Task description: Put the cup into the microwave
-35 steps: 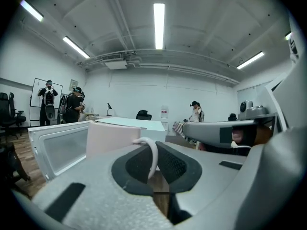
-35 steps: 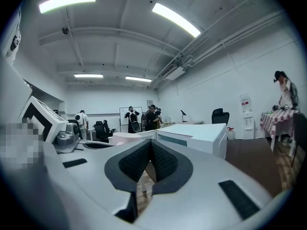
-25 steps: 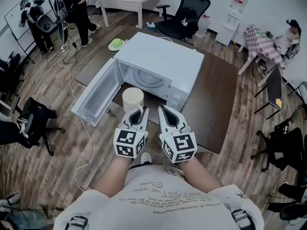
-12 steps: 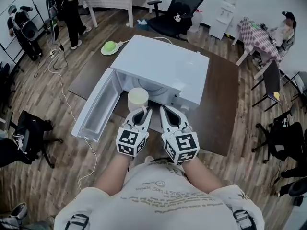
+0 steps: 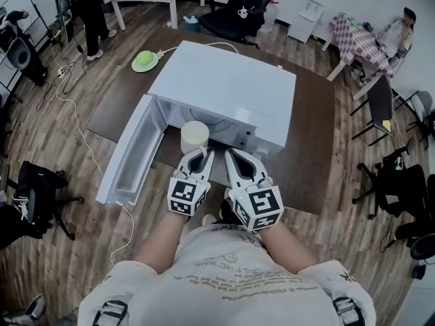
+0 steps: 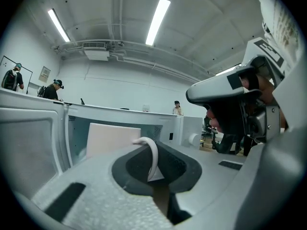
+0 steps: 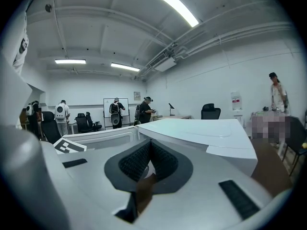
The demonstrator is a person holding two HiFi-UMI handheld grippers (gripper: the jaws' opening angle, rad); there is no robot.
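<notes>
While the jaws of the left gripper (image 6: pixel 154 166) are clamped on the thin white handle (image 6: pixel 152 153) of the cup (image 5: pixel 194 136), the pale mug sits upright just ahead of them at the mouth of the microwave (image 5: pixel 228 87). The oven's door (image 5: pixel 132 151) is swung wide to the left. Whether the cup's base is clear of the surface below cannot be told.

Close alongside, the right gripper (image 7: pixel 146 169) has its jaws drawn together on nothing. It points at the oven's front edge and takes no part in the carry. Beyond the oven, a green object (image 5: pixel 145 60) lies on the dark table (image 5: pixel 312 148), and people stand at work far back in the room.

The step in hand looks to be the insertion itself, with the cup at the threshold and not yet set down inside. The next move likely calls for a level push forward through the opening, clear of the lower sill and the door frame. The cup would then be lowered onto the cavity floor before the jaws part and back out. Held only by its handle, the cup could tip or swing if hurried.
</notes>
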